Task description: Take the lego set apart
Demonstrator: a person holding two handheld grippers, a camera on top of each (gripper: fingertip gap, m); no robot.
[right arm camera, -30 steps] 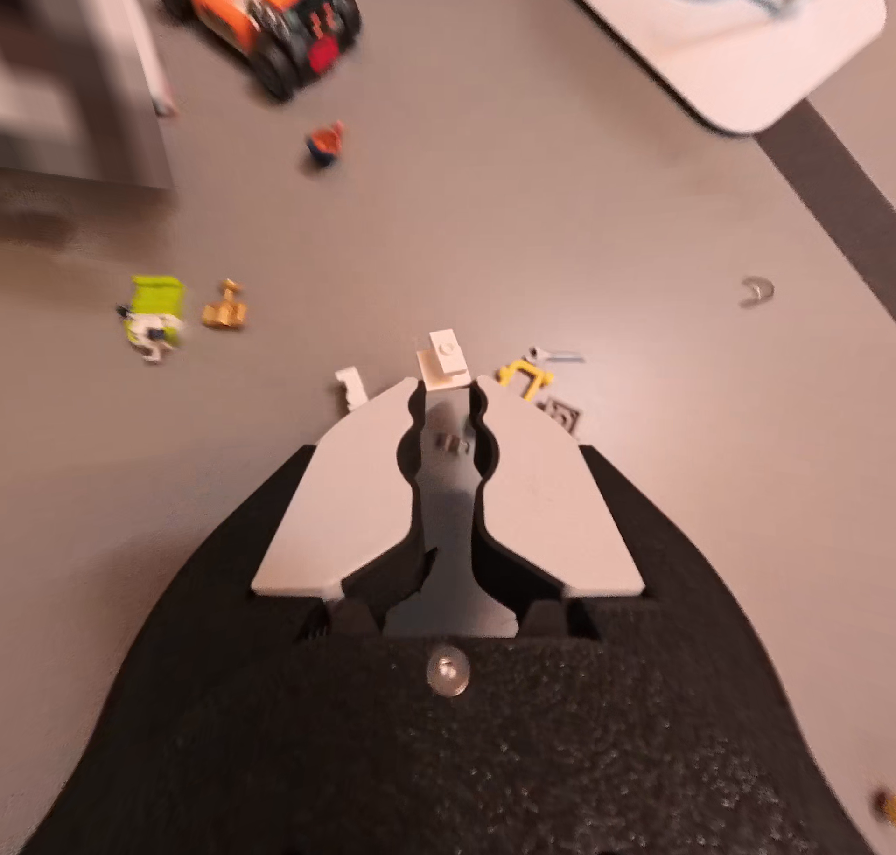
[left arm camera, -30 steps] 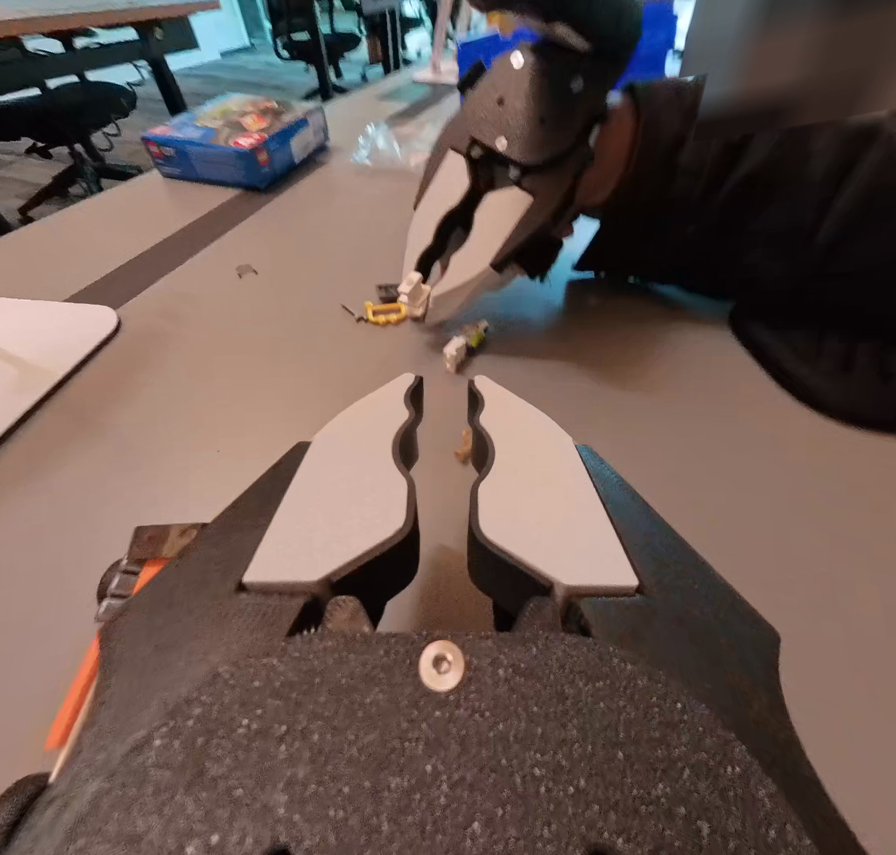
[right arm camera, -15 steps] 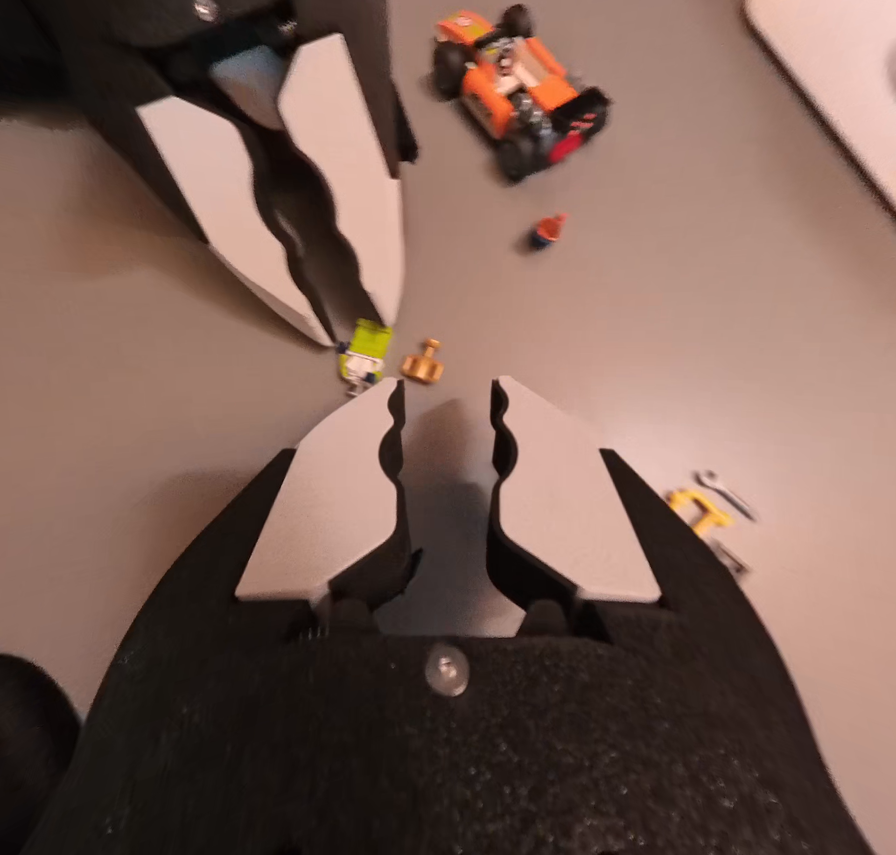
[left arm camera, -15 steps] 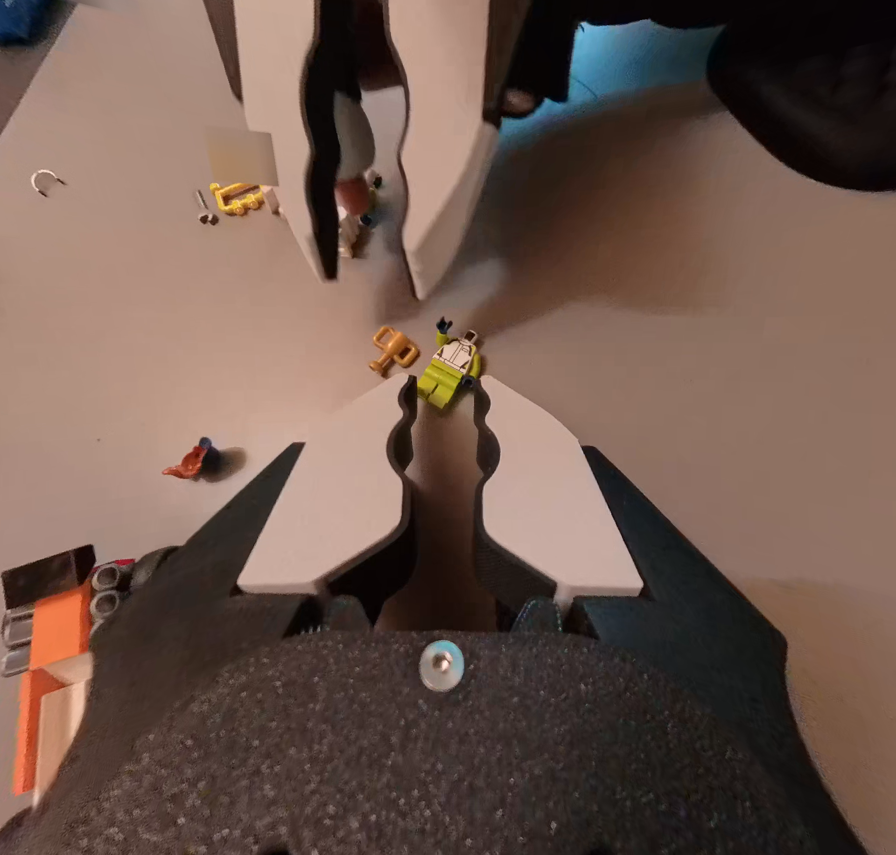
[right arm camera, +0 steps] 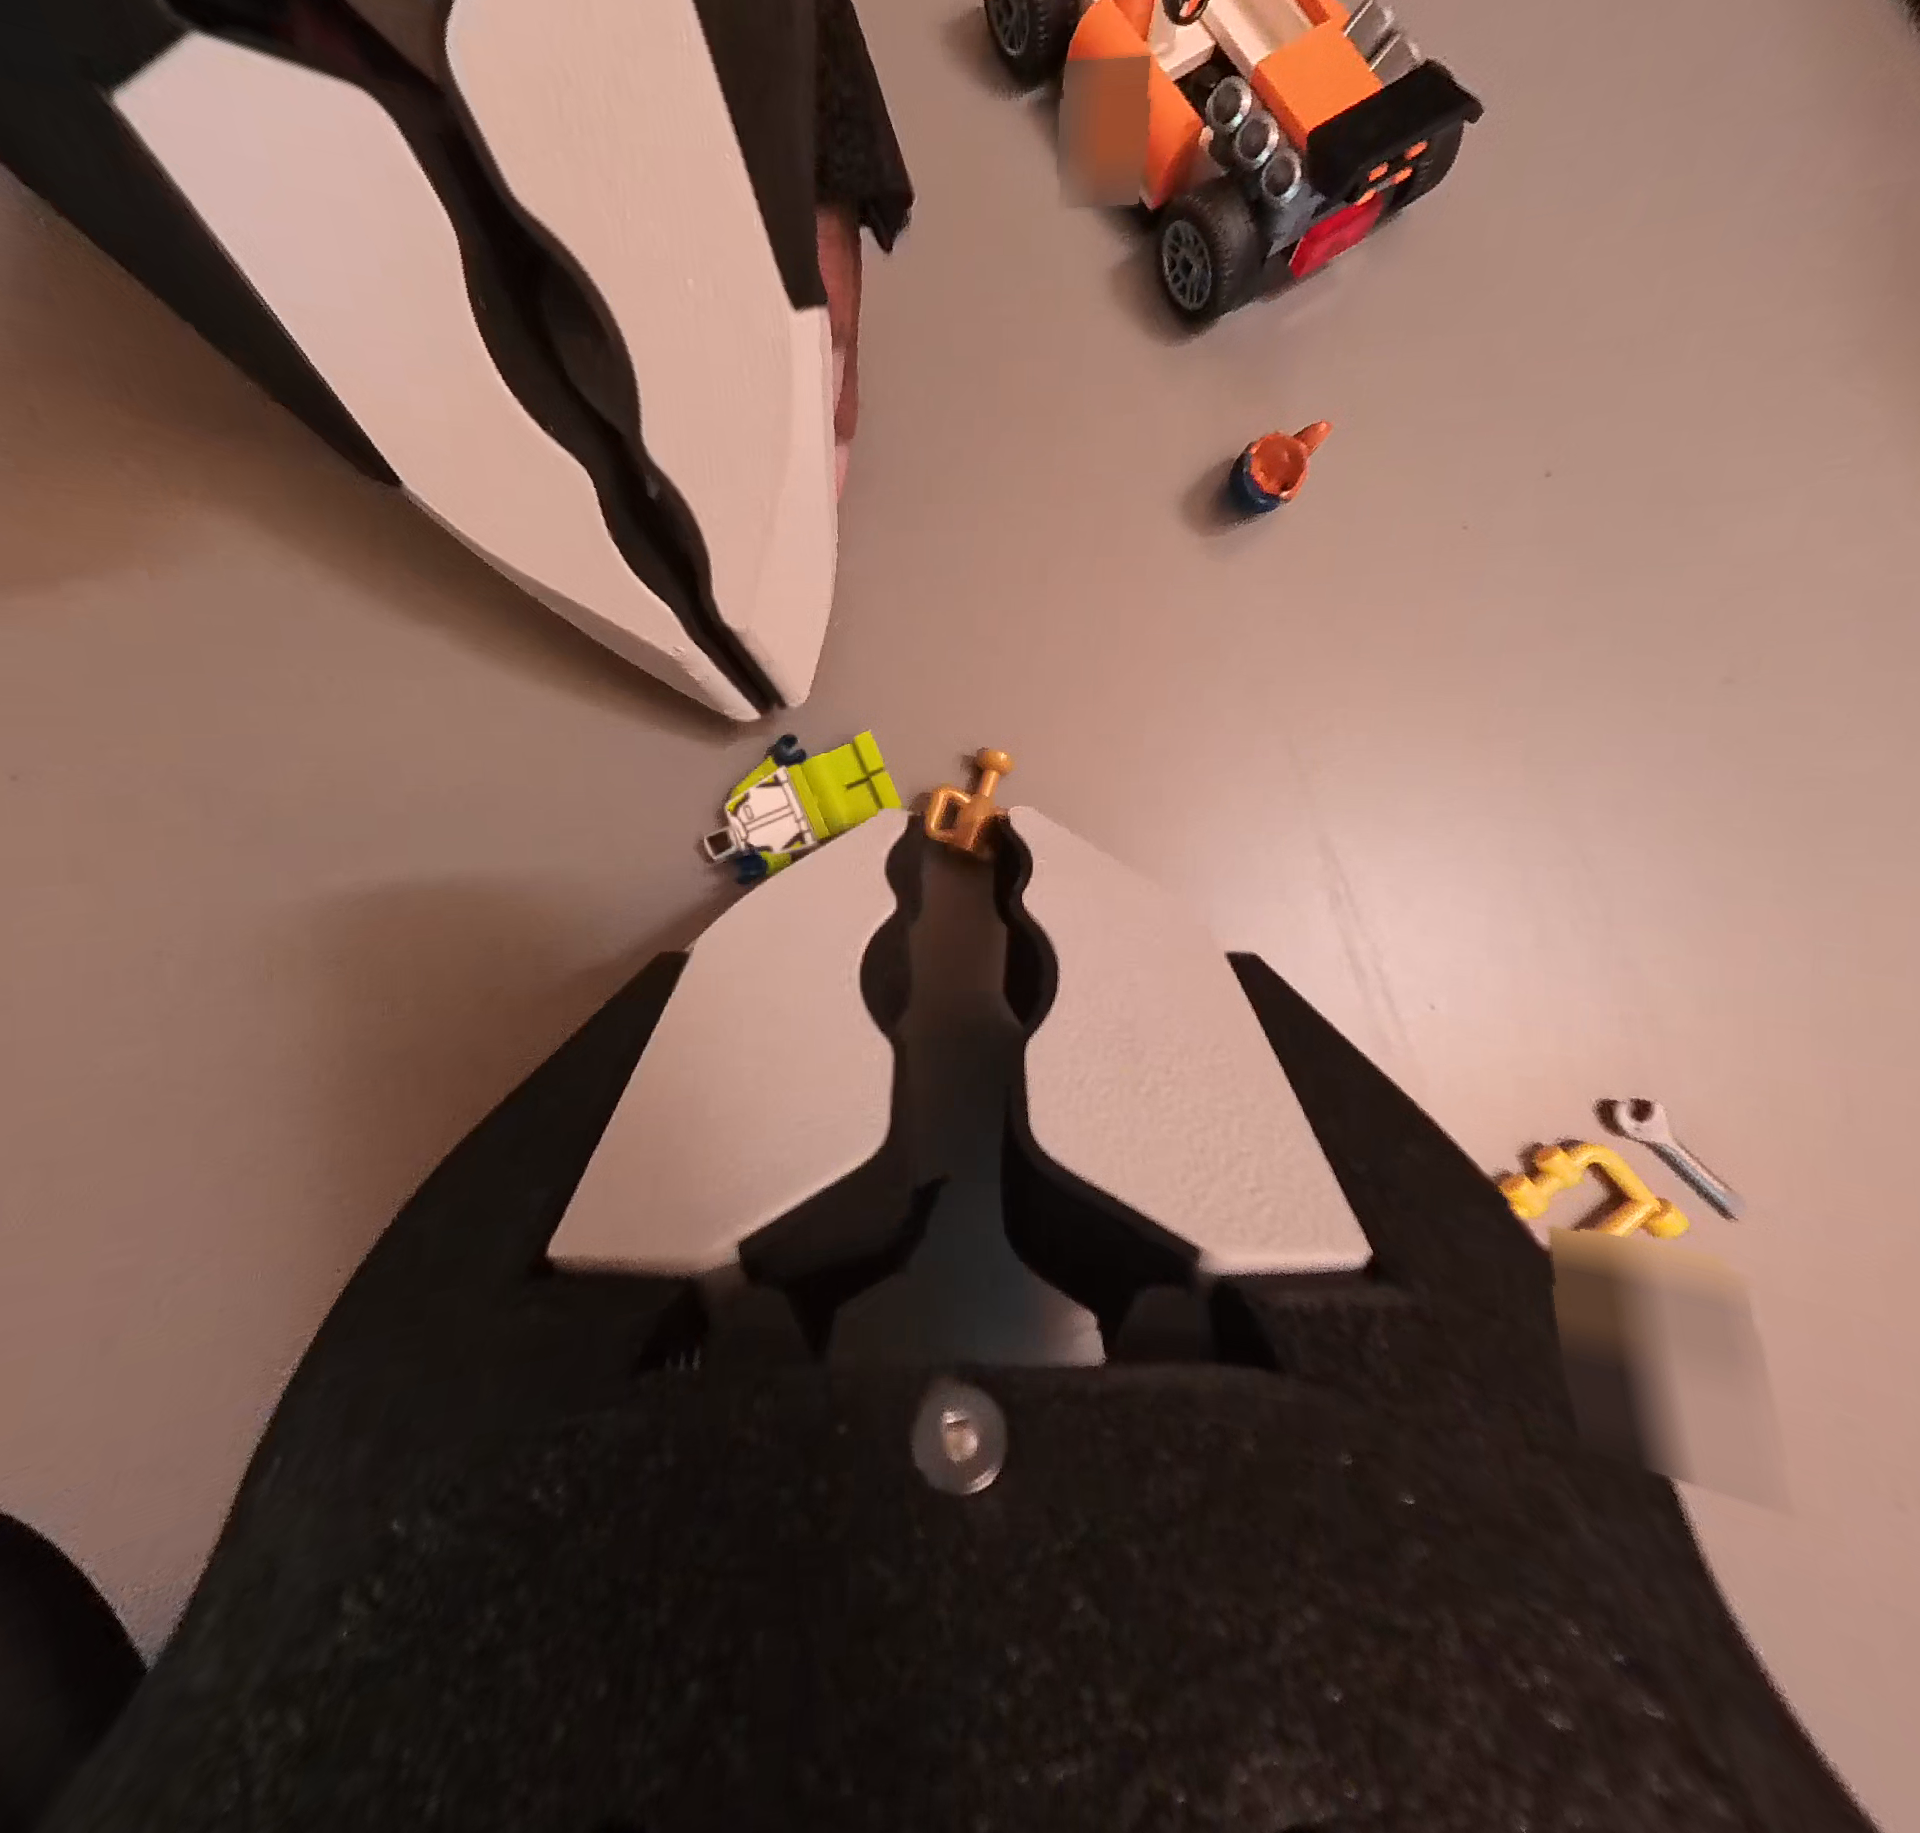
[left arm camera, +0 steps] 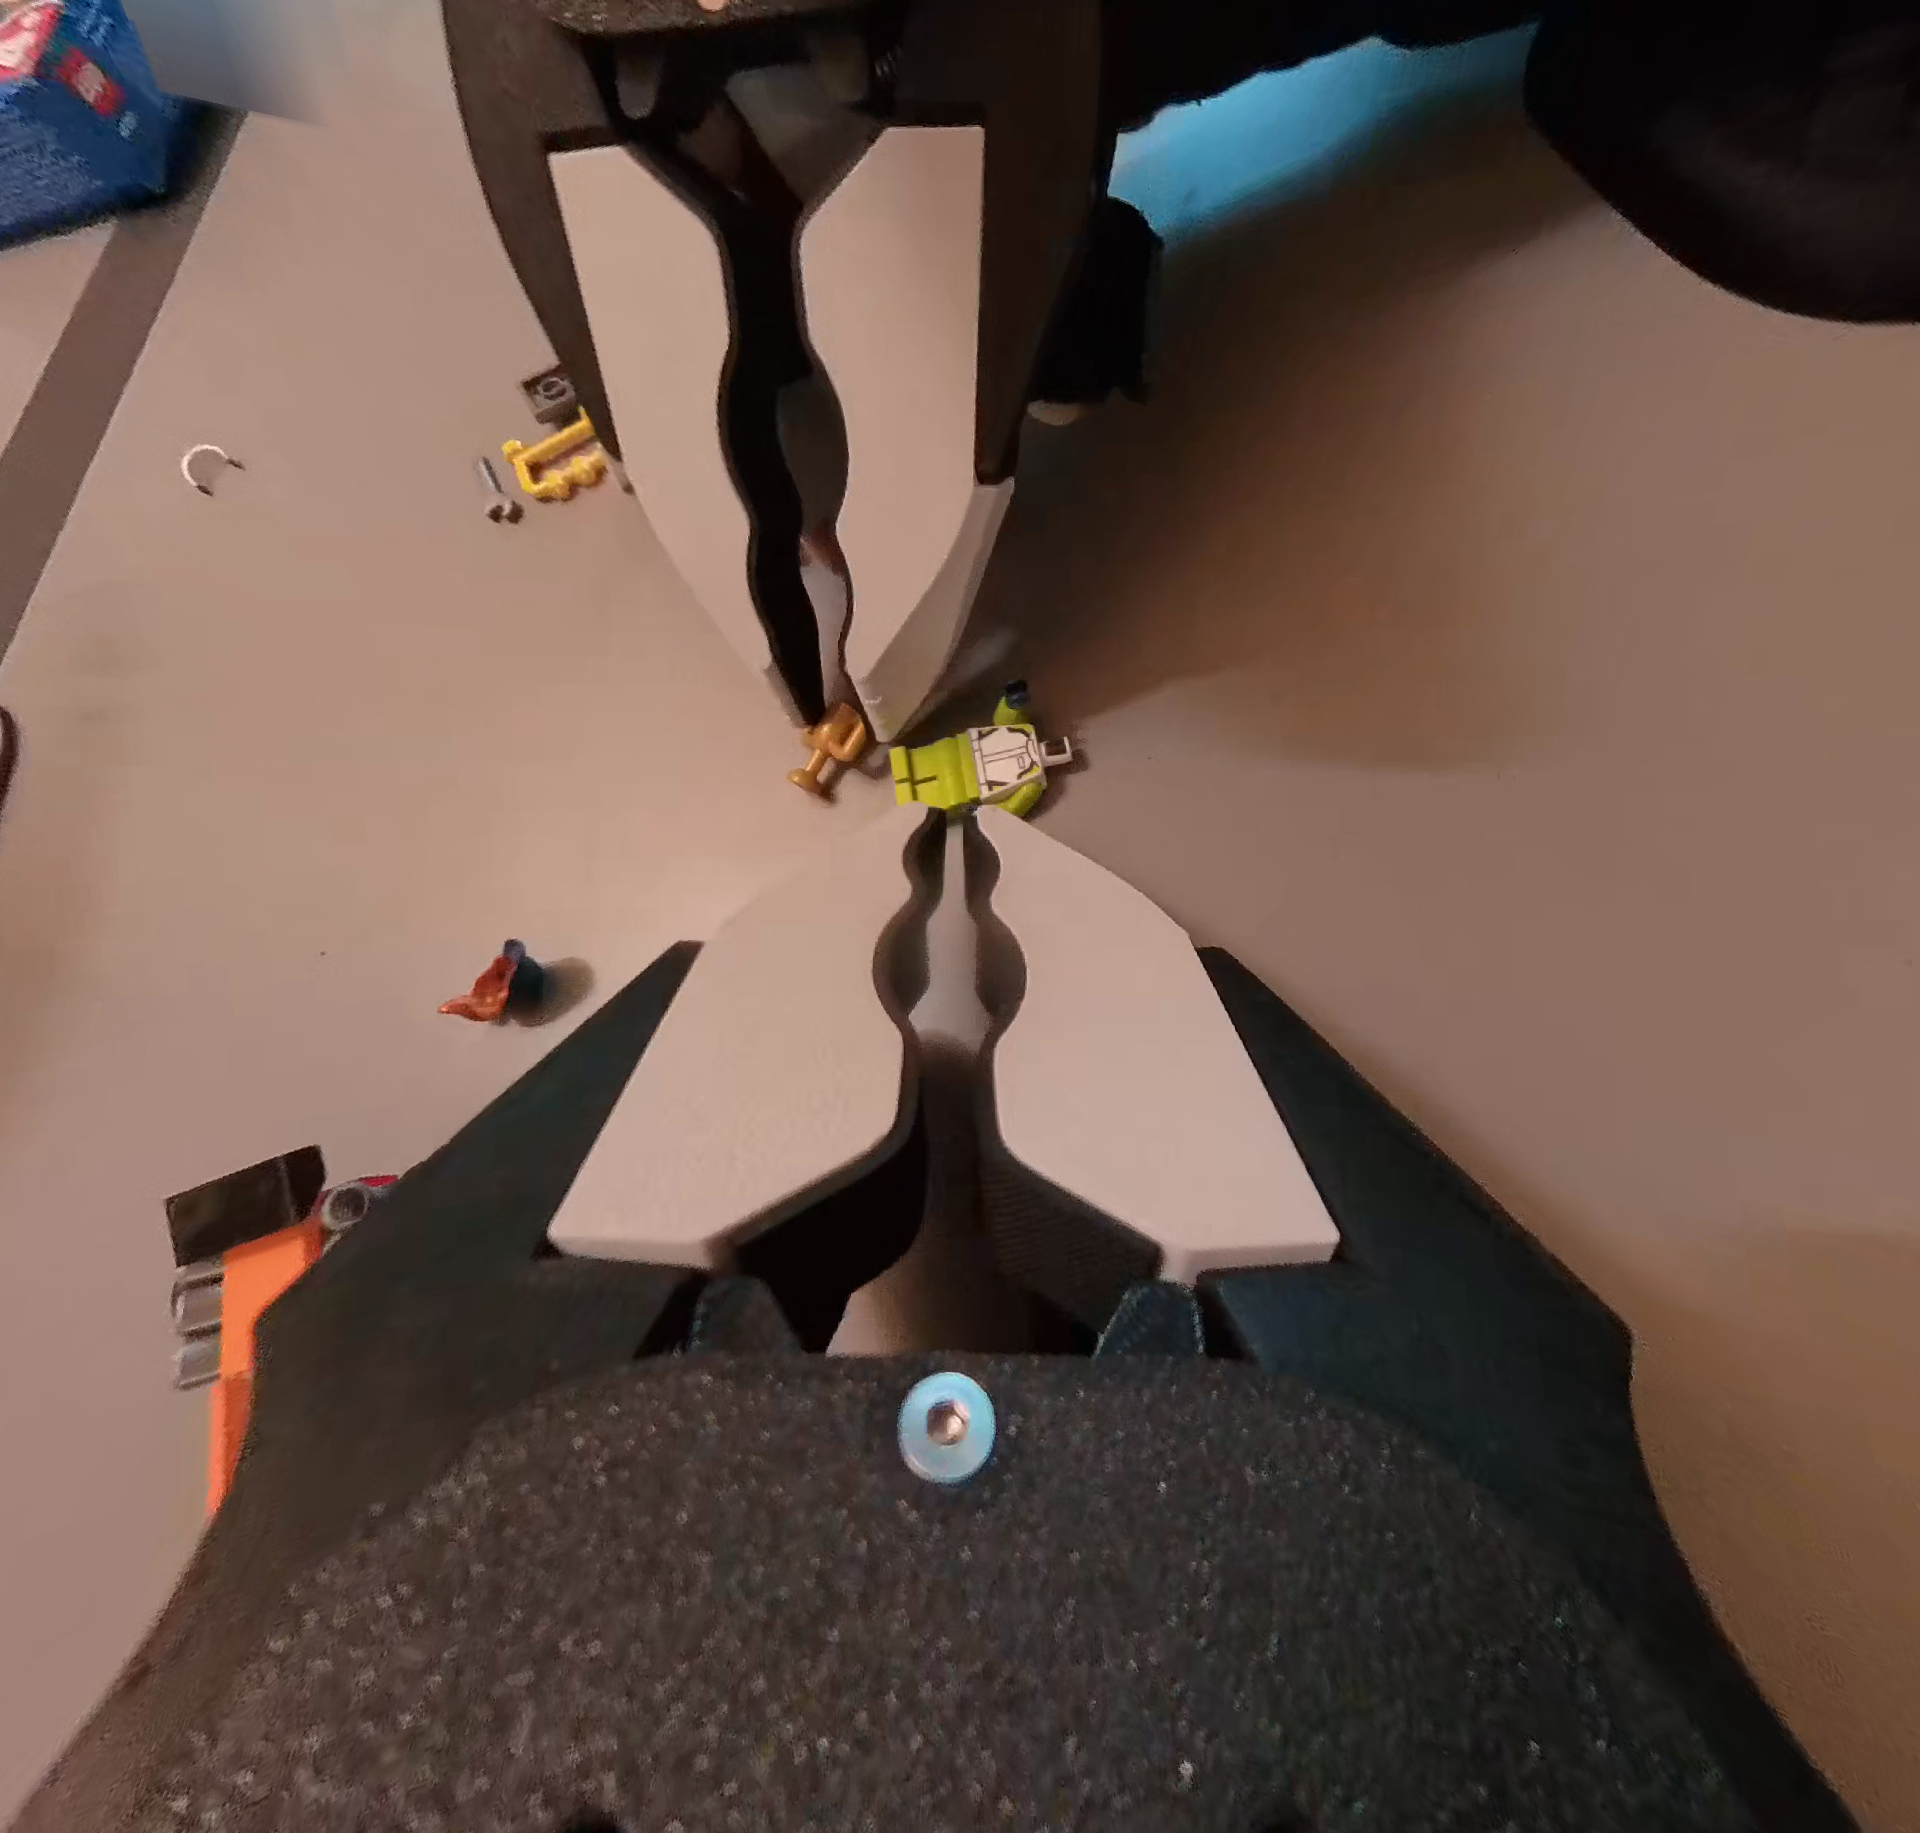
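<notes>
A headless lime-green minifigure lies on the grey table, and a gold trophy cup lies next to it. My left gripper is shut, its tips just short of the minifigure and holding nothing. It shows in the right wrist view with its tips together, apart from the minifigure. My right gripper has its tips closed on the gold cup at table level. It also shows in the left wrist view, pointing down at the cup.
An orange and black lego car stands at the far right. A minifigure head with orange hair lies nearer. A yellow piece and a grey wrench lie at the right. A blue box is at the far left. Less than 4 cm separates the two grippers' tips. It is some 8 centimetres from my right tips to the minifigure head with orange hair.
Both grippers came in low over the minifigure and the cup. My left jaws shut on nothing. My right jaws narrowed from wide open onto the gold cup.
</notes>
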